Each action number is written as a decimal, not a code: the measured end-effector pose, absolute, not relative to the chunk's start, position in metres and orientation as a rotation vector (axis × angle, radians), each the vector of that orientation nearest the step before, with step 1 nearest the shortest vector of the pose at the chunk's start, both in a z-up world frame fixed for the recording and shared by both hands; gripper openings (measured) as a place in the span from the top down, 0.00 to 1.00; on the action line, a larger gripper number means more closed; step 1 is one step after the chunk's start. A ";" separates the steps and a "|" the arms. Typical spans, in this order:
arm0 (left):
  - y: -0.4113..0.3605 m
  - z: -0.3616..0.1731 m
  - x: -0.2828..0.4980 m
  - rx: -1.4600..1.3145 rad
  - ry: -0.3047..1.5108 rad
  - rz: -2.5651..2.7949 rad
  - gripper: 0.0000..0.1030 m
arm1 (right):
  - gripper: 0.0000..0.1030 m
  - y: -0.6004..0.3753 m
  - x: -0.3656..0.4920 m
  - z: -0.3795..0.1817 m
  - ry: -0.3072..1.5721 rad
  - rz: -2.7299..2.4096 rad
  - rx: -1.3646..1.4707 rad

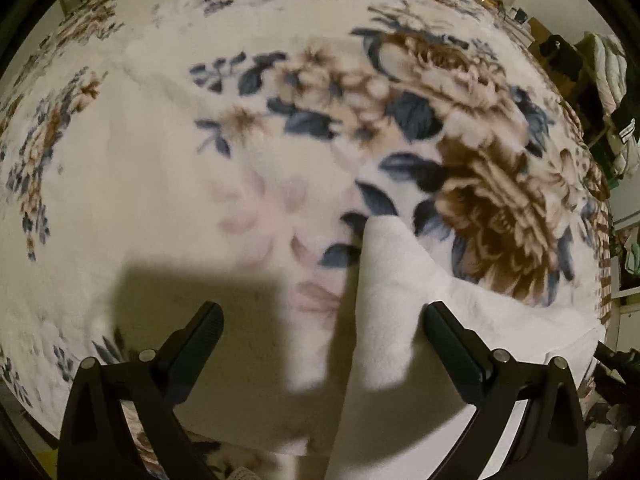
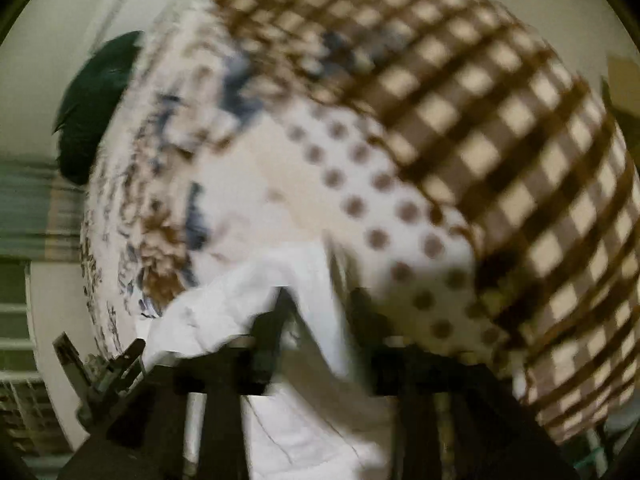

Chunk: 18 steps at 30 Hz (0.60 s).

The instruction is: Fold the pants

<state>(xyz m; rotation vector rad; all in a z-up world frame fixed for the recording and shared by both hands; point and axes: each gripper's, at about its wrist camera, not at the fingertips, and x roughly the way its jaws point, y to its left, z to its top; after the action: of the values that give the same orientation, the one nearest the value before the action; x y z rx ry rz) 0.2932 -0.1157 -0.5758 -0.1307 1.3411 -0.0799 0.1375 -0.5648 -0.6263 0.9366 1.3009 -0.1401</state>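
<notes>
The white pants (image 1: 384, 304) lie on a flowered blanket (image 1: 200, 140), one folded point reaching up between the fingers of my left gripper (image 1: 322, 320). The left jaws stand wide apart around the cloth, not touching it. In the blurred right wrist view the white pants (image 2: 280, 280) bunch between the fingers of my right gripper (image 2: 320, 312), which stand apart; whether they pinch the cloth is not clear. The other gripper (image 2: 104, 364) shows at the lower left.
The blanket has a brown checked border (image 2: 500, 140) and a dotted band (image 2: 380, 208). Shelves with clutter (image 1: 600, 80) stand beyond the bed's far right. A dark green object (image 2: 96, 108) lies past the bed's left edge.
</notes>
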 end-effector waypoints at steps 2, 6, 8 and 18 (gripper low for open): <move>-0.109 -0.569 0.290 -0.175 1.334 -0.080 0.00 | 0.50 -0.569 0.127 -0.620 1.285 -0.128 0.976; -0.097 -0.548 0.260 -0.250 1.313 -0.069 0.00 | 0.40 -0.567 0.080 -0.601 1.288 -0.158 0.966; -0.097 -0.547 0.240 -0.280 1.323 -0.074 0.00 | 0.40 -0.558 0.050 -0.614 1.354 -0.178 1.039; -0.115 -0.580 0.212 -0.202 1.369 -0.078 0.00 | 0.92 -0.535 -0.012 -0.661 1.176 -0.272 1.440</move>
<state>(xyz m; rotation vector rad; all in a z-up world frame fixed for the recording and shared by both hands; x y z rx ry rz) 0.2123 -0.1148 -0.5799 -0.2017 1.3687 -0.0783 -0.0125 -0.5348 -0.6609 1.4400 1.1758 -0.2719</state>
